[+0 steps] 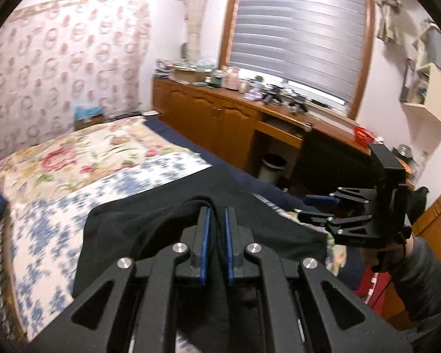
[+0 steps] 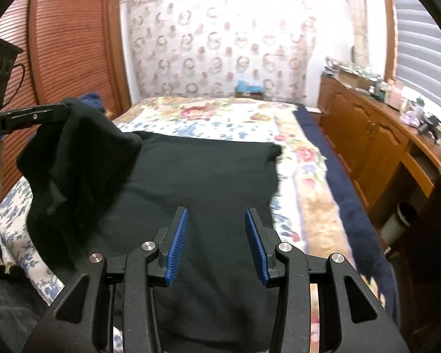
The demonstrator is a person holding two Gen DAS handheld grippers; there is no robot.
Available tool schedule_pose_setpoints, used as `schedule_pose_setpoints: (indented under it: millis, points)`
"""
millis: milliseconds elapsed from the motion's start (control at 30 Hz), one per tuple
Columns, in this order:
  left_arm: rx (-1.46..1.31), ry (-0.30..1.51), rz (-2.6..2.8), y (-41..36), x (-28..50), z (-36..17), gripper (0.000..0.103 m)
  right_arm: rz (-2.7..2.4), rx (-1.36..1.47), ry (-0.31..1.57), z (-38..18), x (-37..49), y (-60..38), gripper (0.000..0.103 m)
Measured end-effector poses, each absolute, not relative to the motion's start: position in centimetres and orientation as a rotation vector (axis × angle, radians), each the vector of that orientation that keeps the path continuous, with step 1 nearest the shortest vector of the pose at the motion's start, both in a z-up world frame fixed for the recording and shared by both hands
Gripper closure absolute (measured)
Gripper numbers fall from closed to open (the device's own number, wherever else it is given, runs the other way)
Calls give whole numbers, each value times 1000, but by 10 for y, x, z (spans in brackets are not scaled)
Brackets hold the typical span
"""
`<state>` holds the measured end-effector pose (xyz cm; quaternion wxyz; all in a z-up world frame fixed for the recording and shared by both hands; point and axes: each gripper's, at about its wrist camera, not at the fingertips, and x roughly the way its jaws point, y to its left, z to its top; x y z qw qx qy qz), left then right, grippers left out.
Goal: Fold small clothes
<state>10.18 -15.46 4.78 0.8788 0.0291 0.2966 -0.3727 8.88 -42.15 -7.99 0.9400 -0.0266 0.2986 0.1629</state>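
A black garment (image 2: pixel 203 176) lies spread on the floral bedspread (image 2: pixel 302 153). My left gripper (image 1: pixel 217 214) is shut on a raised fold of the black garment (image 1: pixel 150 220); in the right wrist view the left gripper (image 2: pixel 61 108) holds the garment's left corner lifted above the bed. My right gripper (image 2: pixel 216 214) is open and empty, its blue pads (image 2: pixel 179 235) hovering just over the near part of the garment. In the left wrist view the right gripper (image 1: pixel 305 206) shows at the right, open, beside the garment's edge.
The bed has a navy edge (image 2: pixel 352 206) on the right. A wooden cabinet and desk (image 2: pixel 376 147) with clutter run along the window wall, with a bin (image 2: pixel 399 220) beneath. A slatted wooden wardrobe (image 2: pixel 70 35) stands at the left.
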Motion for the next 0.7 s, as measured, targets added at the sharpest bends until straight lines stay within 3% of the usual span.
schedule_pose_setpoints:
  millis: [300, 367, 433, 700]
  points:
    - [116, 708, -885, -221, 98, 50, 94, 329, -21, 612, -80, 81, -435, 62]
    - [121, 705, -886, -221, 95, 49, 89, 337, -21, 615, -82, 82, -436, 62]
    - [137, 688, -842, -218, 92, 50, 78, 342, -24, 617, -83, 84, -434, 62]
    - [127, 654, -745, -175, 89, 48, 76, 392, -51, 629, -84, 92, -417, 62]
